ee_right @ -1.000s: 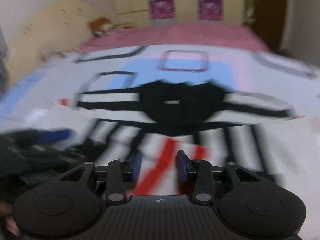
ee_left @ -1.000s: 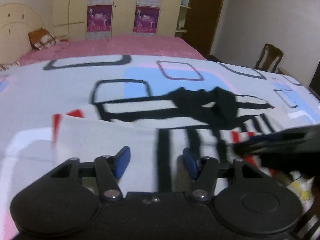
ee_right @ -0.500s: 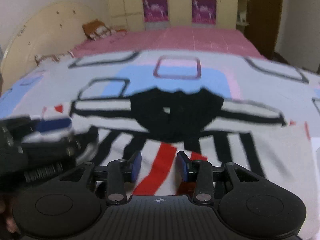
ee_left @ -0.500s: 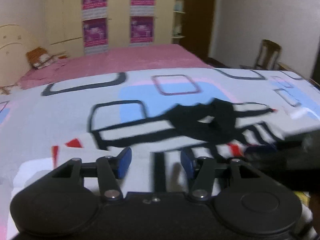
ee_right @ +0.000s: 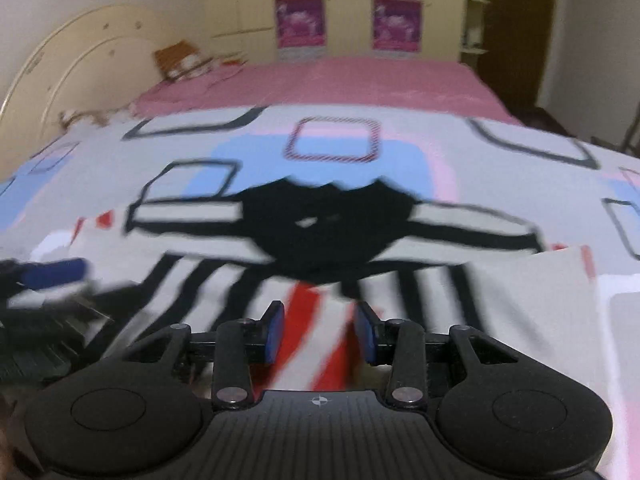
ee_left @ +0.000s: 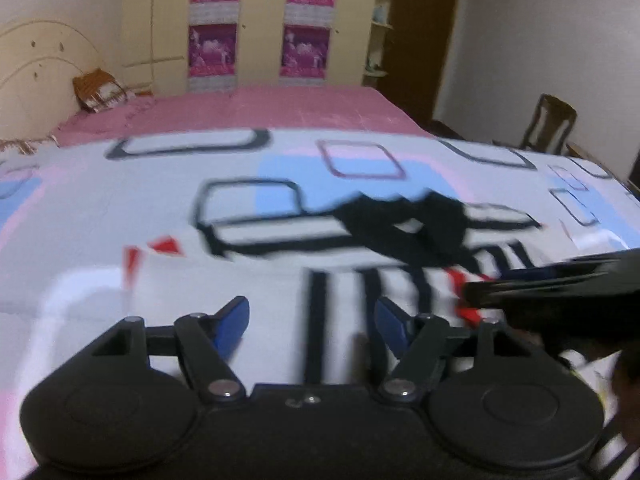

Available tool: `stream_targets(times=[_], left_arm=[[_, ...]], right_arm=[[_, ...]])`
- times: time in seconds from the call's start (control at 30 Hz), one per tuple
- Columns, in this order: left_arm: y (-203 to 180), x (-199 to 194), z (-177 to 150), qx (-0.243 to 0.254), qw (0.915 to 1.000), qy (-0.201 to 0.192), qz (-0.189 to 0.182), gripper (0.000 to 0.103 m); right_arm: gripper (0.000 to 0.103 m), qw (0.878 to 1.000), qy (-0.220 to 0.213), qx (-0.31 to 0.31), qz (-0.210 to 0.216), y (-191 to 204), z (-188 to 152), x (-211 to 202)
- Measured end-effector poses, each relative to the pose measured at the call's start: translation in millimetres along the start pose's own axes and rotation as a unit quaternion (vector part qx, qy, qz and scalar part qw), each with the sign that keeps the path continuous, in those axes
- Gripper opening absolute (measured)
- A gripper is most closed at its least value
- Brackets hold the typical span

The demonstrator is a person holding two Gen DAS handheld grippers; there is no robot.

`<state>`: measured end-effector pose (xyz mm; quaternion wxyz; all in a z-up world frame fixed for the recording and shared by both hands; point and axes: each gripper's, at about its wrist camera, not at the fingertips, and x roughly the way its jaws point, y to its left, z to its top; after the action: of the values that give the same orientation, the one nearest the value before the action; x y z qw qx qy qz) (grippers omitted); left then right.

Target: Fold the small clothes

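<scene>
A small white shirt [ee_right: 424,292] with black stripes, a red stripe and a black collar [ee_right: 332,228] lies spread flat on the patterned bedsheet [ee_right: 120,148]. It also shows in the left wrist view [ee_left: 280,300], its collar [ee_left: 412,228] to the right. My left gripper [ee_left: 312,320] is open over the shirt's left part, holding nothing. My right gripper [ee_right: 320,336] is open over the red stripe near the hem, holding nothing. The right gripper shows as a dark blur at the right of the left wrist view [ee_left: 560,284]. The left gripper shows at the left of the right wrist view [ee_right: 48,280].
The bed has a pink cover [ee_left: 240,108] beyond the sheet and a cream headboard [ee_right: 60,72] at the left. A cushion [ee_left: 98,88] lies by it. Wardrobes with posters [ee_left: 256,20] stand behind. A wooden chair [ee_left: 548,128] stands at the right.
Both grippers have lifted and tilted a little, so the shirt sits lower in view. The right gripper's jaws have opened wider. The shirt has not moved.
</scene>
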<state>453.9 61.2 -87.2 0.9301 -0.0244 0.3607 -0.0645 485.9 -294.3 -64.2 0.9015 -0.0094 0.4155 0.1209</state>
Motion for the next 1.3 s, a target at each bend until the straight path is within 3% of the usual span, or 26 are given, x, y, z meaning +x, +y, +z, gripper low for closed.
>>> stream_targets(times=[0.13,0.23,0.33,0.47,0.53,0.67,0.73,1.3], left_arm=[[2,6,-16,0.018,0.9989,0.022,0.037,0.069],[34,-10,-25,0.008,0.9973,0.021,0.070,0.068],[42,-25,-26,-0.029,0.9979,0.013,0.056,0.068],[8,-30,-27,-0.001,0.9988,0.011,0.047,0.068],[1,-28,-32,0.002,0.9988,0.021,0.045,0.068],[6,-30,-43,0.009,0.9988,0.026,0.040,0.070],[6,-30,-43,0.007,0.9988,0.026,0.041,0.070],[6,-41,-54,0.015,0.9951,0.034,0.092,0.073]], right_arm=[[0.038,1.000,0.007,-0.020,-0.022,0,-10,3],[0.039,0.995,0.005,0.007,-0.096,-35,-17,-10],[0.039,0.997,-0.003,0.035,-0.073,-46,-19,-27],[0.039,1.000,-0.011,-0.012,0.002,-4,-21,-35],[0.038,1.000,0.003,-0.021,0.000,-1,-29,-31],[0.038,0.998,0.013,-0.001,-0.056,-30,-41,-31],[0.038,0.998,0.019,0.023,-0.049,-42,-41,-31],[0.038,0.998,0.019,-0.007,-0.051,-60,-54,-41]])
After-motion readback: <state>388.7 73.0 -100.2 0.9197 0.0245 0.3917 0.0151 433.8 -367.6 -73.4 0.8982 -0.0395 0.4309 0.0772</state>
